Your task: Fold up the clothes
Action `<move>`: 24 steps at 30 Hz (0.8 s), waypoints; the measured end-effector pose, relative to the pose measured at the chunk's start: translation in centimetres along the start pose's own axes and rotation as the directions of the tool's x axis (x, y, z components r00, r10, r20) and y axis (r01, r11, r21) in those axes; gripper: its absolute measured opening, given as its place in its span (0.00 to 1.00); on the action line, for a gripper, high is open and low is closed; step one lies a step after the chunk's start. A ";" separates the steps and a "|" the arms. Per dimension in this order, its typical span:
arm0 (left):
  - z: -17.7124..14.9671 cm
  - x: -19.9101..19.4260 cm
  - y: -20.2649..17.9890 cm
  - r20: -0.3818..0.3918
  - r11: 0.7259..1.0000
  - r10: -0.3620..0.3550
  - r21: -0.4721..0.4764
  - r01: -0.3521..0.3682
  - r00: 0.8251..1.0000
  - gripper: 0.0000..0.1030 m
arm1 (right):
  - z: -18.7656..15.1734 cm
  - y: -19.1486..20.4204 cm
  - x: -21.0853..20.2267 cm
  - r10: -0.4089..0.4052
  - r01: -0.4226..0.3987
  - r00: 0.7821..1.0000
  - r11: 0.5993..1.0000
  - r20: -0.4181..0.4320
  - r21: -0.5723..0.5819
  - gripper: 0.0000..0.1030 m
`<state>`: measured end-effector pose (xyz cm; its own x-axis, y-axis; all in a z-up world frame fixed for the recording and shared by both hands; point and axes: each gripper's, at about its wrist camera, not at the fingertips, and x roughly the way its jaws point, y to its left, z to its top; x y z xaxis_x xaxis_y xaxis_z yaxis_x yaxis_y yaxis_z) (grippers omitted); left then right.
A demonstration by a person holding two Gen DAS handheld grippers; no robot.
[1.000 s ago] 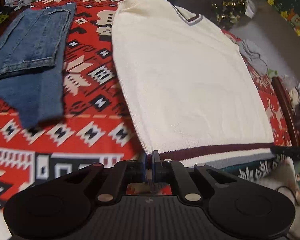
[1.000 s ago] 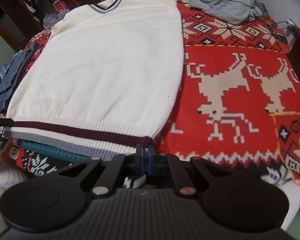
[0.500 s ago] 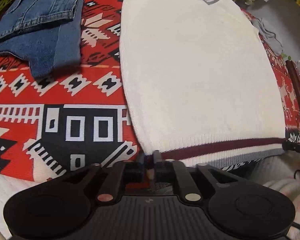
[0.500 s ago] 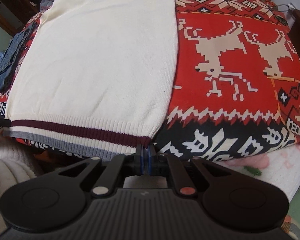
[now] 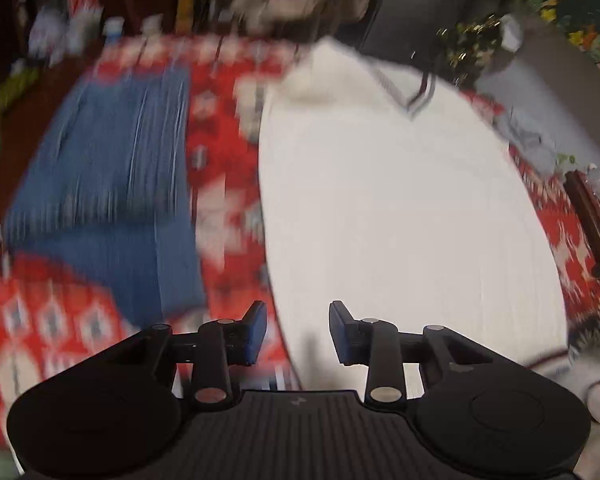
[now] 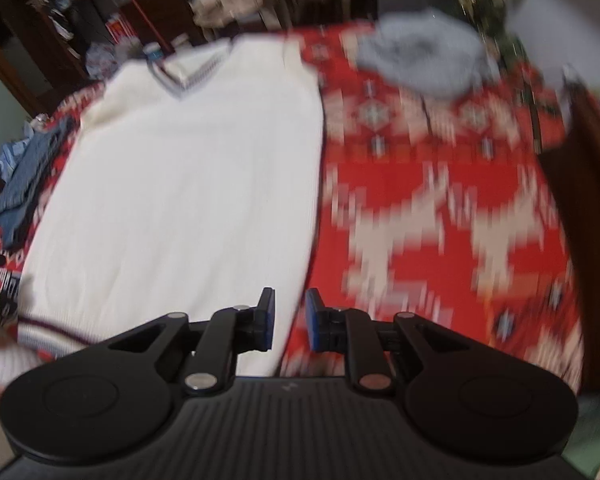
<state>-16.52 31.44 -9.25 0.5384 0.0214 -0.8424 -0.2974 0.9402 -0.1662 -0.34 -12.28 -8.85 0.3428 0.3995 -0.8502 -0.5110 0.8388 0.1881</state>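
Blue jeans (image 5: pixel 104 184) are lying left of the cream sweater (image 5: pixel 400 216) spread flat on the red patterned blanket (image 6: pixel 440 208). Above its left hem corner the left gripper (image 5: pixel 298 330) is opening, released; above the right corner the right gripper (image 6: pixel 290 318) is parting too, holding nothing. A grey garment (image 6: pixel 424 56) is sitting right of the sweater.
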 end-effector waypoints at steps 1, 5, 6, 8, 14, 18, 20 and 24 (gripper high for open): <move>1.3 0.3 0.0 0.026 1.000 0.011 0.021 -0.011 1.000 0.34 | 1.3 -0.2 0.3 0.005 -0.004 1.000 1.000 0.017 -0.016 0.17; 6.9 3.2 0.2 0.083 0.998 0.032 0.045 -0.035 0.996 0.33 | 6.7 -0.5 2.5 0.034 -0.029 0.997 0.997 0.069 -0.072 0.18; 8.2 3.9 0.2 0.100 0.998 0.042 0.049 -0.047 0.994 0.34 | 8.0 -0.4 3.2 0.045 -0.039 0.996 0.996 0.076 -0.084 0.18; 10.6 5.3 0.1 0.146 0.995 0.058 0.071 -0.069 0.988 0.44 | 10.6 -0.1 4.7 0.067 -0.057 0.994 0.992 0.086 -0.110 0.20; 17.6 10.0 0.1 0.154 0.993 0.016 0.117 -0.034 0.988 0.65 | 18.0 0.2 10.5 0.101 -0.085 0.991 0.979 0.082 -0.184 0.24; 21.1 13.0 -0.2 0.119 0.984 -0.050 0.179 0.028 0.992 0.70 | 23.0 -0.5 14.2 0.086 -0.061 0.990 0.975 0.113 -0.212 0.24; 22.6 14.3 -0.5 0.099 0.983 -0.050 0.180 0.031 0.994 0.72 | 25.2 -0.9 15.9 0.090 -0.061 0.988 0.974 0.124 -0.219 0.26; 25.5 16.8 -1.0 0.059 0.985 -0.092 0.149 0.083 0.994 0.72 | 29.1 -0.9 19.5 0.061 -0.026 0.989 0.970 0.138 -0.243 0.28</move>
<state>12.95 39.49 -10.17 0.6095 -0.0454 -0.7915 -0.1313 0.9788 -0.1572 29.76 5.53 -11.34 0.4162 0.4973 -0.7613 -0.6959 0.7130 0.0854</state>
